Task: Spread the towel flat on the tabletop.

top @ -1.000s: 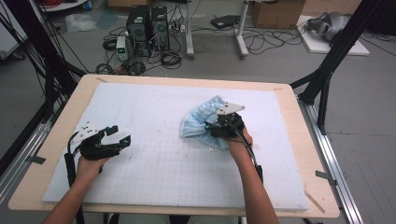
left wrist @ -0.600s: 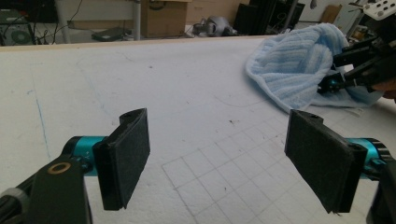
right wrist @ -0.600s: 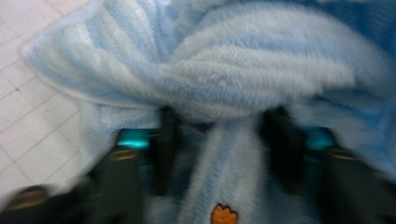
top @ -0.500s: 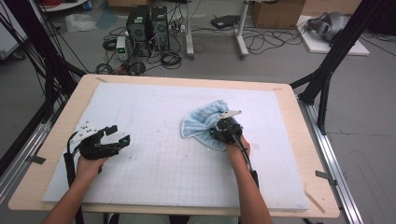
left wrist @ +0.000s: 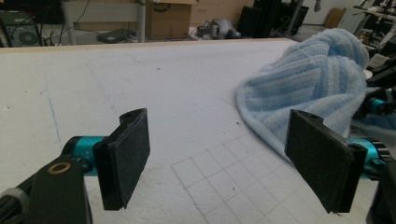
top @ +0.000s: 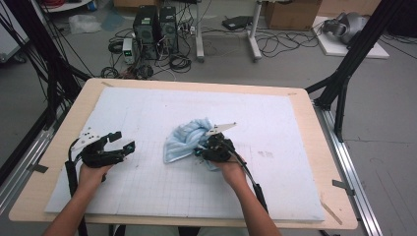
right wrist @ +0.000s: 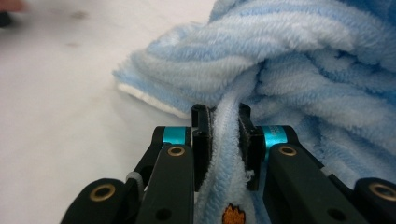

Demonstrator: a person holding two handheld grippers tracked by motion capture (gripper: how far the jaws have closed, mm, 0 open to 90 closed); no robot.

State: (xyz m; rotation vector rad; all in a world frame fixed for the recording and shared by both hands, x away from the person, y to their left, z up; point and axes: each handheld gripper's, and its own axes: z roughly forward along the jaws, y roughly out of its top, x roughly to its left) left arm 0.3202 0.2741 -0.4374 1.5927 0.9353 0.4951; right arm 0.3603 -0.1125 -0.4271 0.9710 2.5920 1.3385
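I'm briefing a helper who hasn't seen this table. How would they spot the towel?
On the white gridded mat covering the wooden table, look near the middle. The towel is a crumpled, light blue, ribbed heap, pinched by the right gripper; it is the one soft thing there.

We count one light blue striped towel (top: 186, 139), bunched in a single heap on the one surface (top: 295, 103), which carries one white gridded mat (top: 147, 187). We count two tools: the left tool (top: 119, 142) and the right tool (top: 201, 152), each with two black pads (left wrist: 128, 156), four pads in all. Two forearms come in from below. On the floor beyond we count two dark computer towers (top: 156, 25) and one cardboard box (top: 290, 12).
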